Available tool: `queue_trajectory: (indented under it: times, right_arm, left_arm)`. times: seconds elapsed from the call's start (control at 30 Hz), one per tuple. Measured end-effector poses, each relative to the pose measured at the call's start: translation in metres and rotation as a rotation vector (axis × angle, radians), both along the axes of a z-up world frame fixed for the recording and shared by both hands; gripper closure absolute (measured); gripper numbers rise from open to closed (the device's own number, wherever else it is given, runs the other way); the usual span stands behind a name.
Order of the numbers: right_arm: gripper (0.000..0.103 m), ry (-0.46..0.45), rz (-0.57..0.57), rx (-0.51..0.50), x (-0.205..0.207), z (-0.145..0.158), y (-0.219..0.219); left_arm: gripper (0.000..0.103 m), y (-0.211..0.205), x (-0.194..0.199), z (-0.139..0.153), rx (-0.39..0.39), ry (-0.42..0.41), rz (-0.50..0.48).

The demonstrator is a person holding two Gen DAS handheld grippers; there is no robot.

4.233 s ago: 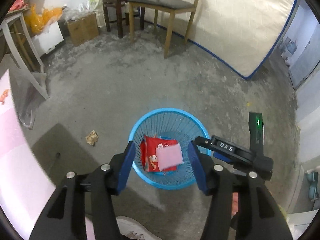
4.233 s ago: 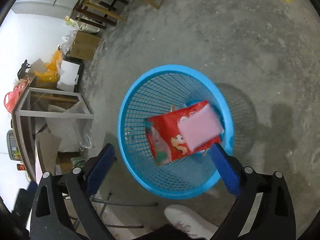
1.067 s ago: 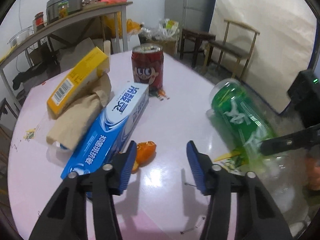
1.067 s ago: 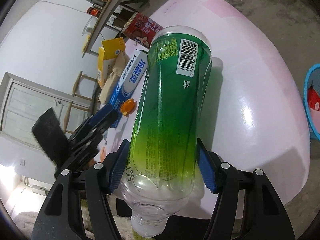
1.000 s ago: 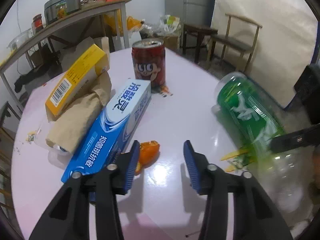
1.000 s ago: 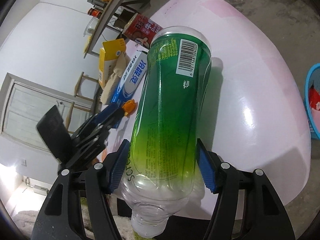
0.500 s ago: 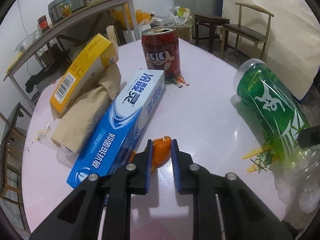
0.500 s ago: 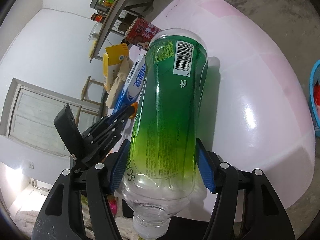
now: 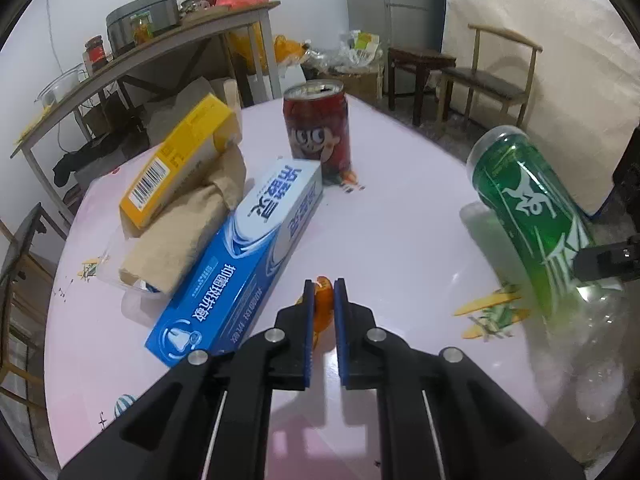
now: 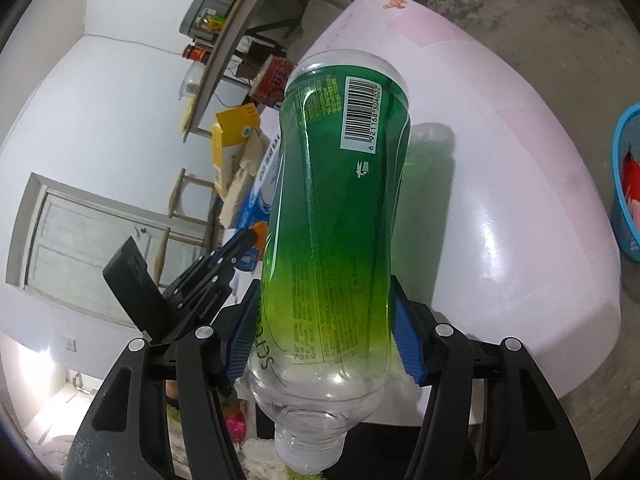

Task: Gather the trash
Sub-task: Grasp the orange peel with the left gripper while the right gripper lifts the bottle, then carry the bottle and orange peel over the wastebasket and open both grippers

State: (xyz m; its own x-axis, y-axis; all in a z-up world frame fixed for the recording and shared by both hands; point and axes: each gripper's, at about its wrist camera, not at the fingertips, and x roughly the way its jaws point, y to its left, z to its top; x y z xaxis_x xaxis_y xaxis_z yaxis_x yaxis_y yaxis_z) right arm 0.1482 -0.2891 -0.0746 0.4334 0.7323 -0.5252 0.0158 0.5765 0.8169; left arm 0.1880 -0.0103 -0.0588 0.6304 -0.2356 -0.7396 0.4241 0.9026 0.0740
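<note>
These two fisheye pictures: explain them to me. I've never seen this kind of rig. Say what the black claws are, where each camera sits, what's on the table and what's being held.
The claws are hand-held grippers, one in each of a person's hands, each with a camera looking along its fingers. In the left view, the left gripper is closing on an orange scrap. In the right view, the right gripper is closing on a green bottle. On the pink table lie a blue toothpaste box, a yellow box, brown paper and a red can. A blue basket stands on the floor.
</note>
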Motion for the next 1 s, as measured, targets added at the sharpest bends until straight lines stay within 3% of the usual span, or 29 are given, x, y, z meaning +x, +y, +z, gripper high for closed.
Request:
queue_trajectory:
  times: [0.17,0.37,0.47,0.63,0.77,1.0]
  right_arm:
    - [0.046,-0.034,-0.044,0.019,-0.012,0.009,-0.016]
    - [0.046,-0.063,-0.135,0.033,-0.035,0.014,-0.047]
    - [0.047,-0.077,-0.212,0.033,-0.053,0.015,-0.075]
    - [0.047,-0.05,-0.397,-0.001,-0.094,0.005,-0.143]
    - [0.046,0.043,-0.516,-0.017,-0.116,-0.027,-0.188]
    - [0.046,0.244,-0.592,-0.007,-0.101,-0.106,-0.238]
  left_arm:
    - [0.095,-0.002,-0.013,0.022,-0.076,-0.006,-0.022]
    - [0.095,-0.037,-0.023,0.052,-0.186,0.005,-0.119]
    - [0.095,-0.078,-0.02,0.066,-0.273,0.069,-0.213]
    - [0.095,-0.163,-0.016,0.079,-0.345,0.142,-0.375]
    - [0.095,-0.24,0.002,0.062,-0.4,0.339,-0.459]
    - [0.094,-0.354,0.027,0.0,-0.271,0.536,-0.493]
